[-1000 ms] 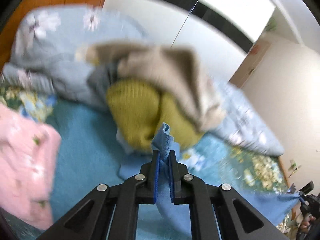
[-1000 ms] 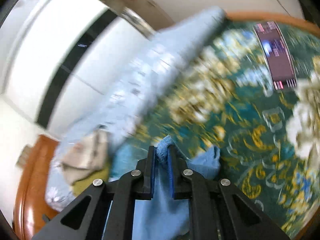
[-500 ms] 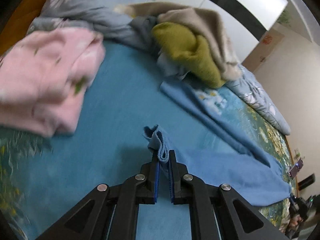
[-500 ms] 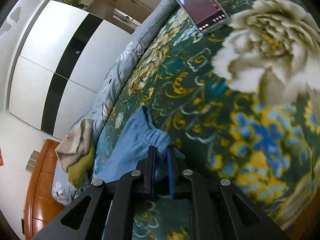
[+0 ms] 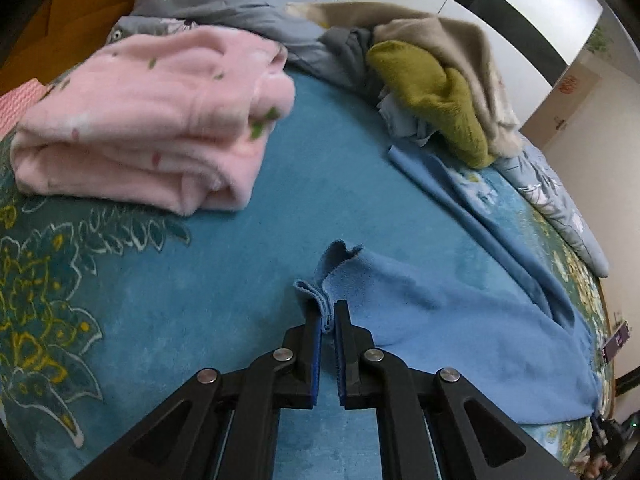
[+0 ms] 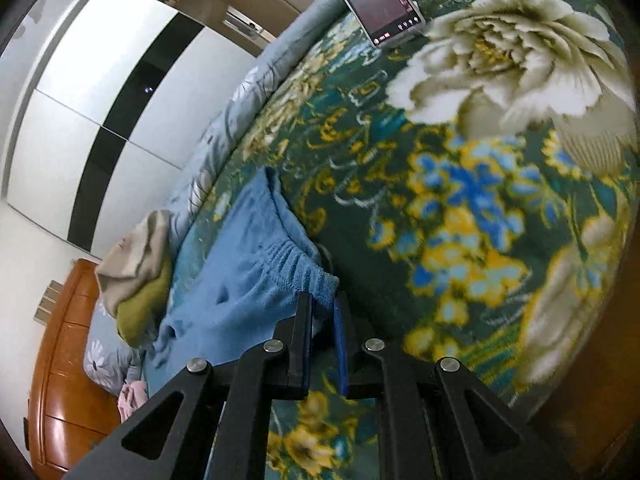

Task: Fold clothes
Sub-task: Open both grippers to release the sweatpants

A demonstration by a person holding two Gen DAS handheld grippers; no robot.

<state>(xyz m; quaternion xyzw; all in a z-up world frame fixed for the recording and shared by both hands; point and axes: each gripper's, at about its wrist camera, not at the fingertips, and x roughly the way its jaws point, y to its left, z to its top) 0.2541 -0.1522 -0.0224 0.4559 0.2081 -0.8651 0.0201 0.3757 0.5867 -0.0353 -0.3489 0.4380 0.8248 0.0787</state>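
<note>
— Between the left hand-held gripper (image 5: 328, 316) fingers? 
— A blue trouser-leg hem (image 5: 320, 300), pinched low over the bed (image 5: 168, 320).
— Right hand-held gripper (image 6: 323, 312)? 
— Slightly parted around the elastic waistband (image 6: 296, 268); grip unclear.

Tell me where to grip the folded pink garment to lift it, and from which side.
Take the pink garment at its thick folded edge facing the left claw, coming in low from the near side. The layers stack there into a rounded roll, so one pinch would likely catch them all; the top face is broad and flat, offering little to pinch.
</note>
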